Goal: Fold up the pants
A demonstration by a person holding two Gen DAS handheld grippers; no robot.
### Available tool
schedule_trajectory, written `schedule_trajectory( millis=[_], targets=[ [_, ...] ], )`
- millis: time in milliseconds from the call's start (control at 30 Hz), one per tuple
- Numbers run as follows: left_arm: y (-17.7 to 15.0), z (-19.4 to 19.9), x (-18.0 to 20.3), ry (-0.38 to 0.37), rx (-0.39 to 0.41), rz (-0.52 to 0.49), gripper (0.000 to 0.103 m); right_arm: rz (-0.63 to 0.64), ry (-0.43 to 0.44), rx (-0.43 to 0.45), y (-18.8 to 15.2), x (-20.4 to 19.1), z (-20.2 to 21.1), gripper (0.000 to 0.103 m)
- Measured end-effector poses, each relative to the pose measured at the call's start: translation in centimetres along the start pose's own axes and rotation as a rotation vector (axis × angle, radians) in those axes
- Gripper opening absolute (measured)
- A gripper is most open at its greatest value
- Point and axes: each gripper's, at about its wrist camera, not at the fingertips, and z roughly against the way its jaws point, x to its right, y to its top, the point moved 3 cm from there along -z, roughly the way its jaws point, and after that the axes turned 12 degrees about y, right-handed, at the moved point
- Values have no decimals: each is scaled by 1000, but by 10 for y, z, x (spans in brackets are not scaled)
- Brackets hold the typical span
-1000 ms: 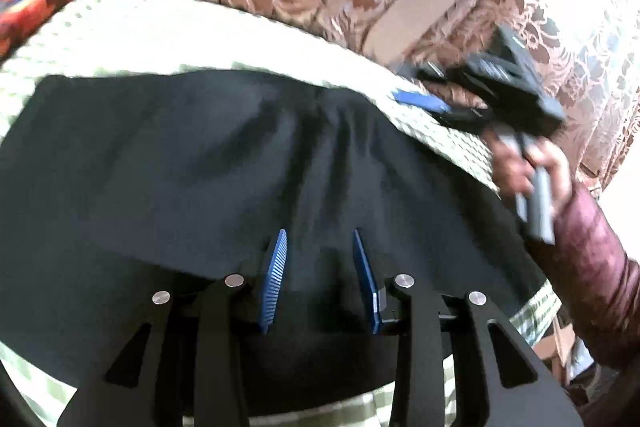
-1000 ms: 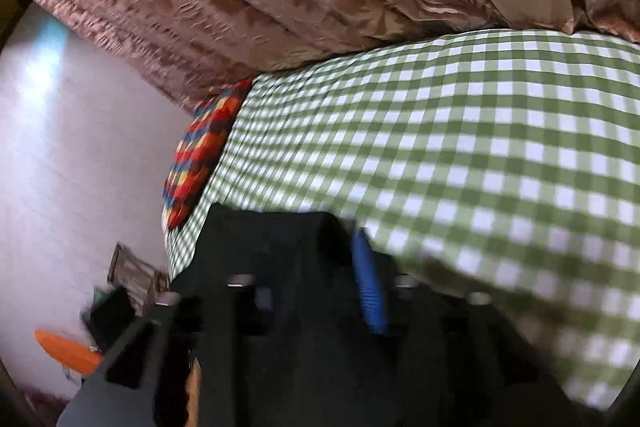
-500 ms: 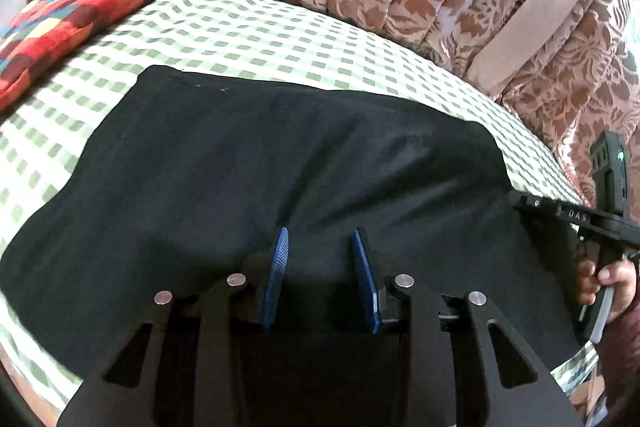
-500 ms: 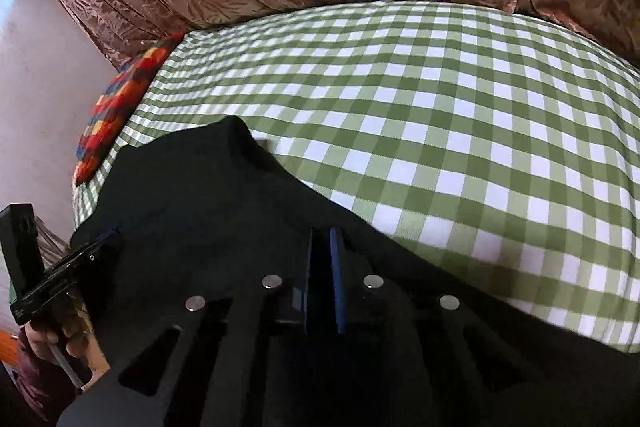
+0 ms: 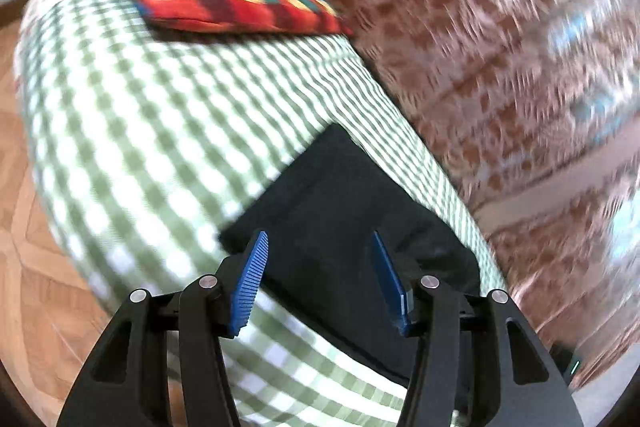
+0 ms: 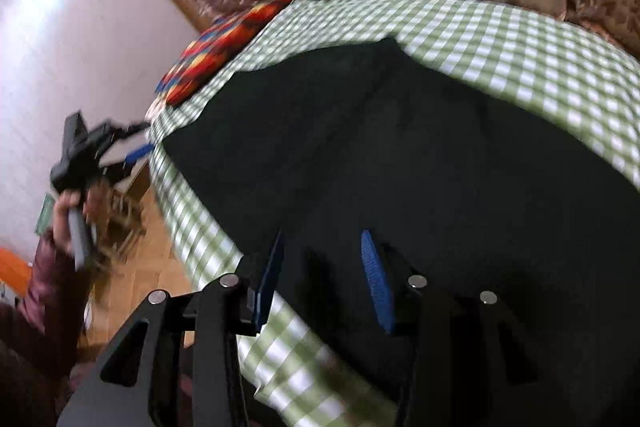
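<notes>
Left wrist view: the left gripper point(image 5: 318, 281) has just been opened, nothing is held between its blue pads, and the black pants point(image 5: 340, 211) are seen lying folded on the checked bedsheet point(image 5: 152, 131); a fold seems completed. Right wrist view: the right gripper point(image 6: 322, 277), pitched downward, has likewise been opened, empty, over the pants point(image 6: 400, 155); the left gripper point(image 6: 138, 141) is held off the bed's edge.

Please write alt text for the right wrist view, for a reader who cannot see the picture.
Black pants lie spread on a green checked bedspread, with the open right gripper above their near edge, its jaws just opened and holding nothing. At left, a hand holds the left gripper off the bed's side; a colourful pillow lies beyond.
</notes>
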Motion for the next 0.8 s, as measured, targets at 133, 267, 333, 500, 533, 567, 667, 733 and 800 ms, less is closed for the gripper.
schedule_trajectory(
  millis=[133, 267, 333, 500, 533, 567, 667, 733, 800],
  targets=[
    [10, -1, -23, -6, -20, 115, 52, -15, 0, -14, -19, -2, -7, 42],
    [9, -12, -11, 36, -38, 70, 51, -28, 4, -7, -20, 0, -13, 44],
    [7, -20, -10, 71, -52, 50, 40, -22, 4, -15, -25, 0, -11, 45],
    [0, -23, 1, 198, -8, -68, 4, -58, 24, 7, -32, 12, -8, 43],
    [-2, -22, 0, 236, 1, -93, 4, -62, 31, 12, -34, 14, -8, 43],
    [-3, -24, -3, 252, -3, -99, 4, -64, 34, 16, -34, 15, -9, 43],
    [-9, -38, -9, 322, -12, -156, 4, -25, 13, 12, -35, 11, -11, 43],
    [-12, -40, -2, 357, 4, -205, 4, 7, -14, 6, -37, 5, -12, 43],
    [-11, -36, 1, 368, 13, -206, 8, 5, -14, 10, -36, 5, -12, 43]
  ],
)
